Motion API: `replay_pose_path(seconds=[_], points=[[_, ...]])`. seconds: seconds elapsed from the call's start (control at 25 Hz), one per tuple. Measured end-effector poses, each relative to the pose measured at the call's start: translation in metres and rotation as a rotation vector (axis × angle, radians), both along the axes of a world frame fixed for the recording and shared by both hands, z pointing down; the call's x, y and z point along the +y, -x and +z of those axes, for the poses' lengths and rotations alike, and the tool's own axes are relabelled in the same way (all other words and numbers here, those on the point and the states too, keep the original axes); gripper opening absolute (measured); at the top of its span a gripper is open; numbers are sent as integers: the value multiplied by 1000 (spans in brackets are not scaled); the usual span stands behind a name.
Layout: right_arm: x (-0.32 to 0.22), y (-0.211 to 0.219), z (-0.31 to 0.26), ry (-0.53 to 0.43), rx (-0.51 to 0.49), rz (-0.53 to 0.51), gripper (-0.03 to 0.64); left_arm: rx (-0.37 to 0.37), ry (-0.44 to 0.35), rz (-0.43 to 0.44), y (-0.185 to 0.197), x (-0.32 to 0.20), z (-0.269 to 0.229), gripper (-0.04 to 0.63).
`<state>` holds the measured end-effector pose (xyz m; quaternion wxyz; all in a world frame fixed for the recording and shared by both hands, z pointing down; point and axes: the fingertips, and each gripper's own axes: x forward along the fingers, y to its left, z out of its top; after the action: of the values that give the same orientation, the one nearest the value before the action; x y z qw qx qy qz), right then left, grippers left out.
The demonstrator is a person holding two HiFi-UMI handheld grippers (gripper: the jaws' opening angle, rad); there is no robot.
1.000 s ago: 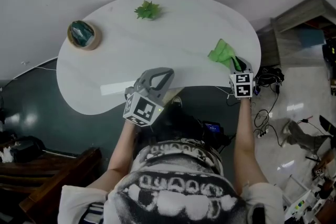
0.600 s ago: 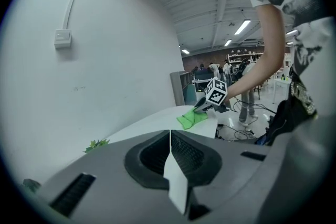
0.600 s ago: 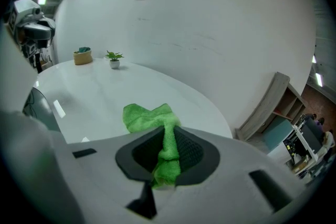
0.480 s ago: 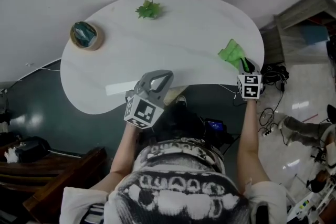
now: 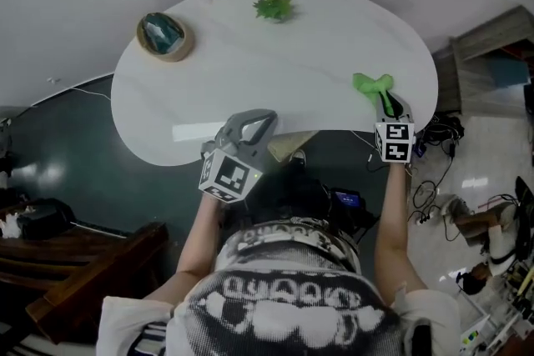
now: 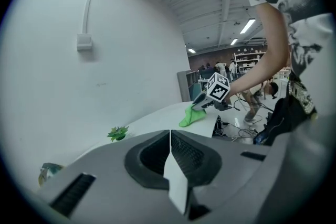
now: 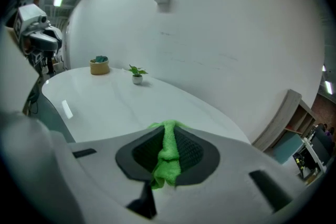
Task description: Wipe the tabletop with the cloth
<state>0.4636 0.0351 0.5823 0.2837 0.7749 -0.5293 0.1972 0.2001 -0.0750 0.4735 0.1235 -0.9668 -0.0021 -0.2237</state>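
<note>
- A white oval tabletop stands against a plain white wall, over a dark floor.
- A small potted plant and a bowl sit at the far edge.
- The green cloth is bunched into a narrow rope near the table's right edge, clamped in the right gripper.
- The left gripper is at the near edge, jaws together and empty.

Open tabletop before bowl, plant

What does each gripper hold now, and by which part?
The right gripper pinches the green cloth by a bunched fold; the left gripper is shut and holds nothing.
</note>
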Motion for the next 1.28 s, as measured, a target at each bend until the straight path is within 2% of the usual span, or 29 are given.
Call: replay_pose_path(seconds=[0.28, 0.72, 1.04, 1.28], points=[[-97, 125, -15, -70, -25, -195, 51, -3, -6, -105, 94, -29, 1, 8], [-244, 378, -29, -134, -95, -596, 51, -24, -7, -360, 268, -92, 4, 8], [-289, 531, -24, -138, -124, -835, 51, -35, -21, -517, 375, -111, 7, 8], [-298, 608, -18, -124, -147, -945, 51, -39, -17, -595, 431, -114, 9, 8]])
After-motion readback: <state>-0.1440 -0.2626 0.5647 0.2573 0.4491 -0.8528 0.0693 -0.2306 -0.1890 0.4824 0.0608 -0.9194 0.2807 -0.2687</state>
